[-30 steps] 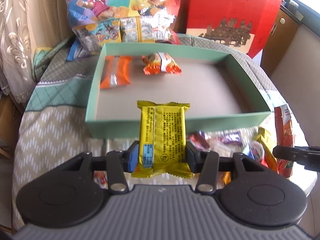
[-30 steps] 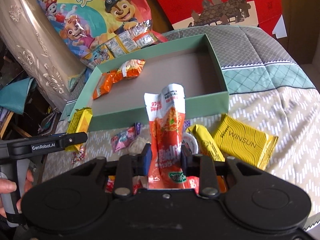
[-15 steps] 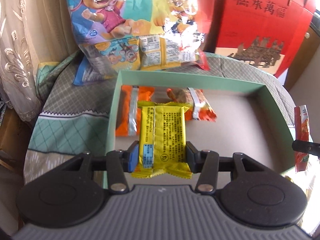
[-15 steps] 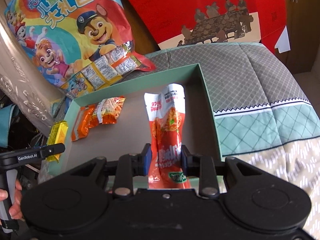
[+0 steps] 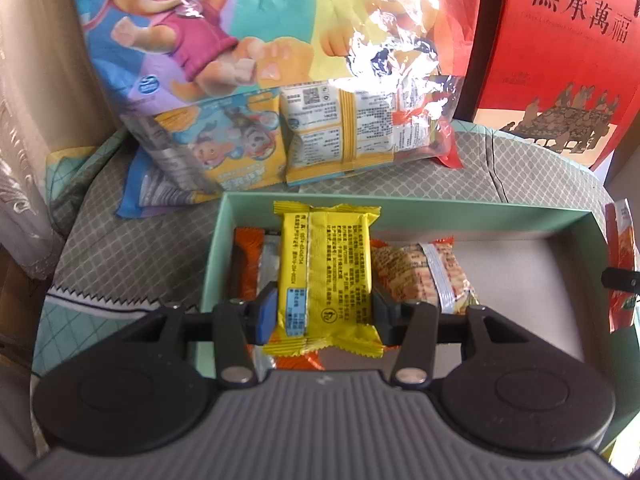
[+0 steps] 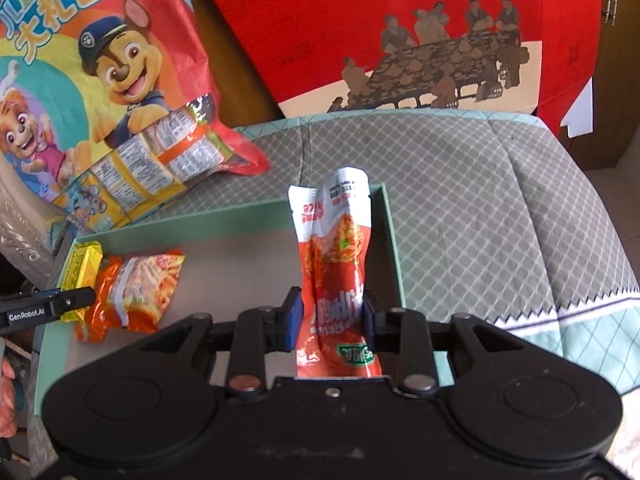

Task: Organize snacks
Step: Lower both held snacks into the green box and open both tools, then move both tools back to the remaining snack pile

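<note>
Placing step: left tongs grip the yellow packet over the green box at 9 o'clock; right tongs clamp the red pouch toward 3. Next, I judge: lower, release.

Box left end crowded — orange packets, right floor seemingly free

A quilted bedspread carries the green box and cartoon snack bag.
</note>
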The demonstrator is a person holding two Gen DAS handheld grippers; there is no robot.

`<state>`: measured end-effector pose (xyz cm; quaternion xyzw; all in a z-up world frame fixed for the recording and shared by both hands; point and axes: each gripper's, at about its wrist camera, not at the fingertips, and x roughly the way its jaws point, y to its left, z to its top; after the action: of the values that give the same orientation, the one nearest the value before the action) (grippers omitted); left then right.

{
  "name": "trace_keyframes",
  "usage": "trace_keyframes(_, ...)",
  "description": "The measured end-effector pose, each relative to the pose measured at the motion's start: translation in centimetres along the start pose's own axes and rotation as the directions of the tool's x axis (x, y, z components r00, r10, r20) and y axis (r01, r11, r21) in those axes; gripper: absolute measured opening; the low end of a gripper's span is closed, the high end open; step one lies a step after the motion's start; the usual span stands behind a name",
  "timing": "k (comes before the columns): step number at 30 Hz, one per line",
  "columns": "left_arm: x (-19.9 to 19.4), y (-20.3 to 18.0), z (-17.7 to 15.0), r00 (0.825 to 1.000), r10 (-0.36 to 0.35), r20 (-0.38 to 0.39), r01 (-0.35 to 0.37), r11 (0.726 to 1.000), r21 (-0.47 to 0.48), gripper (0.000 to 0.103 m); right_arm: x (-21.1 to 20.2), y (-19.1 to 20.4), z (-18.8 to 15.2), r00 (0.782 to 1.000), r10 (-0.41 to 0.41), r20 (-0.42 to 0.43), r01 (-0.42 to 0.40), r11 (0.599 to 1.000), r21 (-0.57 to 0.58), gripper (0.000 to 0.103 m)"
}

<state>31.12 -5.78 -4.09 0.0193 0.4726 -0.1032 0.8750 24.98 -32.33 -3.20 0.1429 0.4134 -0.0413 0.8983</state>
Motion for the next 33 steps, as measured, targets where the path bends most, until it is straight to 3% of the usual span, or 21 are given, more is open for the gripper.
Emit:
trace_keyframes(2,0.7,-0.5,0.2,1.0,0.004,-0.006,-0.004,1.0,0.011,0.048,0.3,0.1,0.4,1.0,-0.005,0.016,0.005,1.0,-0.013,0.039)
trace_keyframes(3,1.0,-0.7,0.3,1.0,0.017,-0.004,-0.017,1.0,0.02,0.054,0.4,0.1,0.6,1.0,-0.007,0.023,0.007,1.0,-0.015,0.051)
trace_keyframes(4,1.2,-1.0,0.2,0.999,0.039,-0.001,-0.039,0.999,0.027,0.072,0.2,0.2,0.6,0.999,-0.01,0.036,0.01,1.0,-0.012,0.072)
trace_keyframes(6,1.1,-1.4,0.1,0.995,0.092,0.023,-0.093,0.995,0.037,0.092,-0.3,0.2,0.5,0.997,-0.013,0.077,0.013,1.0,-0.006,0.095)
trace_keyframes(7,0.9,-1.5,0.0,0.994,0.102,0.035,-0.103,0.994,0.039,0.096,-0.7,0.3,0.3,0.996,-0.015,0.091,0.015,1.0,-0.005,0.097)
trace_keyframes(10,0.4,-1.3,-0.2,0.996,0.087,0.028,-0.088,0.996,0.023,0.097,-1.1,0.6,-0.2,0.996,-0.004,0.092,0.005,1.0,-0.007,0.103)
trace_keyframes(17,-2.2,-1.8,-1.6,0.998,0.045,0.037,-0.044,0.999,-0.014,0.103,-2.9,0.4,-2.2,0.996,0.007,0.086,-0.007,1.0,0.005,0.103)
trace_keyframes(28,-8.1,-5.7,-5.8,0.998,-0.039,0.042,0.037,0.998,0.052,0.103,-8.0,-0.5,-6.3,0.995,0.026,0.099,-0.028,0.999,0.02,0.103)
trace_keyframes(33,-9.8,-8.0,-8.8,0.995,-0.101,0.0,0.101,0.993,0.066,0.103,-10.1,-1.4,-9.0,0.994,0.027,0.105,-0.031,0.999,0.04,0.103)
